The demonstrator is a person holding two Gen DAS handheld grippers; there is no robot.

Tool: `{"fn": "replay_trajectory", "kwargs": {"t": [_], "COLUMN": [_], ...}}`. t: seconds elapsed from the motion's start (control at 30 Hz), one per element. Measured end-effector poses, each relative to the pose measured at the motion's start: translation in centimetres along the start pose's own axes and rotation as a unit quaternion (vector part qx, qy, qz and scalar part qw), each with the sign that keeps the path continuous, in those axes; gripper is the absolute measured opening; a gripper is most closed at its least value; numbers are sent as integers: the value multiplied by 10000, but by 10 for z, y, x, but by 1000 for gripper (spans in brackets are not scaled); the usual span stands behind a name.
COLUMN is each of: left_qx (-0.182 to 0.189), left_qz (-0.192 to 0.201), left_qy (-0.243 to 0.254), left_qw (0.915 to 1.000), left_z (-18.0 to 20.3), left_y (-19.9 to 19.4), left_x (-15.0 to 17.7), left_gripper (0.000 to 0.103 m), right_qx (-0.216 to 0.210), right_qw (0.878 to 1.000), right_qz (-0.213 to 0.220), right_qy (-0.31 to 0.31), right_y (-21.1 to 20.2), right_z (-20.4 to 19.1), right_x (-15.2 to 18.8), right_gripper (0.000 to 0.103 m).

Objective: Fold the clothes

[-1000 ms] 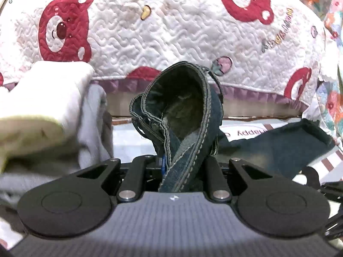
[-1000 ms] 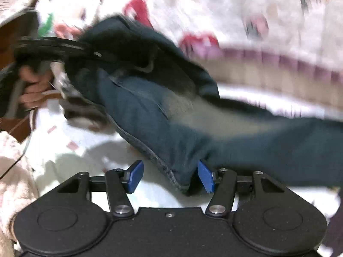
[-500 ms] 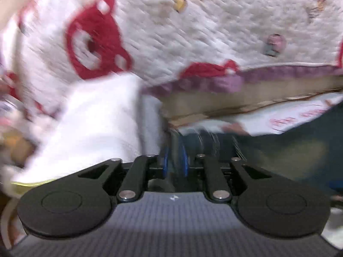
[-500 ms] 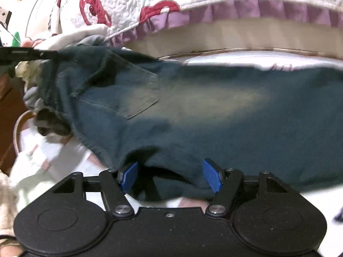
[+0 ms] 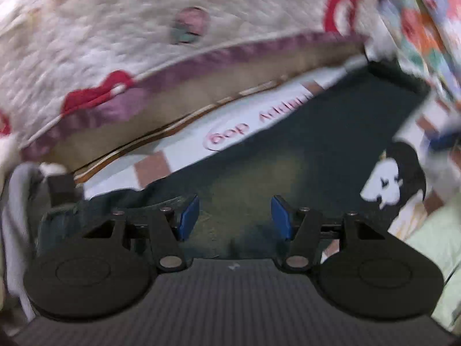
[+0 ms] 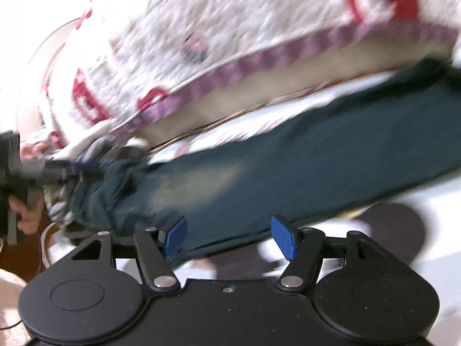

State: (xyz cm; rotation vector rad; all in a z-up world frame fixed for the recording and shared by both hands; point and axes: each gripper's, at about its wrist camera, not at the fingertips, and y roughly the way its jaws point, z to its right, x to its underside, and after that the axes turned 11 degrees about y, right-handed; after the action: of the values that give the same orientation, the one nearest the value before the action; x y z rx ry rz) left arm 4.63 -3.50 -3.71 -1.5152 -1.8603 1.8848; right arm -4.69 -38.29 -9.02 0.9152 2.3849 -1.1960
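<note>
Behind the work area hangs a white quilt [image 5: 121, 43] with red bears and a purple hem, above a printed white sheet [image 5: 259, 115]. Both grippers stand with jaws spread and nothing between them: the left gripper [image 5: 234, 216] over the waist end of the dark jeans [image 6: 302, 158], the right gripper [image 6: 229, 238] at their near edge. The jeans lie stretched out flat, legs running far right. Both views are blurred. A good fold probably needs seams aligned and wrinkles smoothed before either gripper pinches an edge.
</note>
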Motion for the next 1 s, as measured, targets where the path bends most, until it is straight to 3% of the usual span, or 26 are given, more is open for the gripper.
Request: {"fn": "replay_trajectory", "kwargs": {"t": [0.1, 0.2, 0.3, 0.4, 0.43, 0.5, 0.57, 0.6, 0.67, 0.77, 0.87, 1.0], "left_qx": [27, 60, 73, -135, -9, 166, 244, 282, 360, 476, 673, 1138], "left_qz": [39, 167, 243, -171, -358, -529, -477, -451, -400, -322, -439, -512], "left_qy": [585, 797, 708, 927, 952, 956, 917, 897, 857, 797, 823, 1034], "left_qw": [9983, 9967, 9972, 9955, 9948, 9939, 9943, 9945, 9949, 9952, 9934, 9868], "left_z": [24, 40, 54, 71, 74, 83, 95, 101, 113, 131, 156, 199], "left_y": [2, 2, 5, 18, 22, 26, 28, 29, 30, 33, 51, 84], "left_x": [-17, -35, -48, -55, -56, -65, -80, -88, -103, -126, -149, -170], "left_gripper": [55, 55, 58, 66, 66, 65, 64, 64, 64, 63, 63, 63], "right_qx": [532, 1062, 1588, 1788, 1767, 1909, 2313, 2484, 2357, 1884, 1935, 1997], "right_qw": [9984, 9935, 9853, 9823, 9798, 9750, 9671, 9634, 9658, 9666, 9531, 9314], "right_qz": [41, 82, 122, 385, 508, 880, 987, 963, 966, 1368, 1899, 2244], "right_qy": [-206, -410, -614, 413, 783, 727, 372, 301, 482, 1073, 1345, 2054], "right_y": [-49, -98, -147, -167, -170, -164, -149, -143, -139, -151, -161, -163], "right_z": [5, 10, 15, 39, 48, 60, 67, 72, 89, 110, 126, 167], "right_x": [-39, -78, -118, -139, -144, -149, -152, -154, -158, -160, -152, -107], "right_gripper": [70, 70, 70, 70, 70, 47, 40, 27, 18, 17, 17, 19]}}
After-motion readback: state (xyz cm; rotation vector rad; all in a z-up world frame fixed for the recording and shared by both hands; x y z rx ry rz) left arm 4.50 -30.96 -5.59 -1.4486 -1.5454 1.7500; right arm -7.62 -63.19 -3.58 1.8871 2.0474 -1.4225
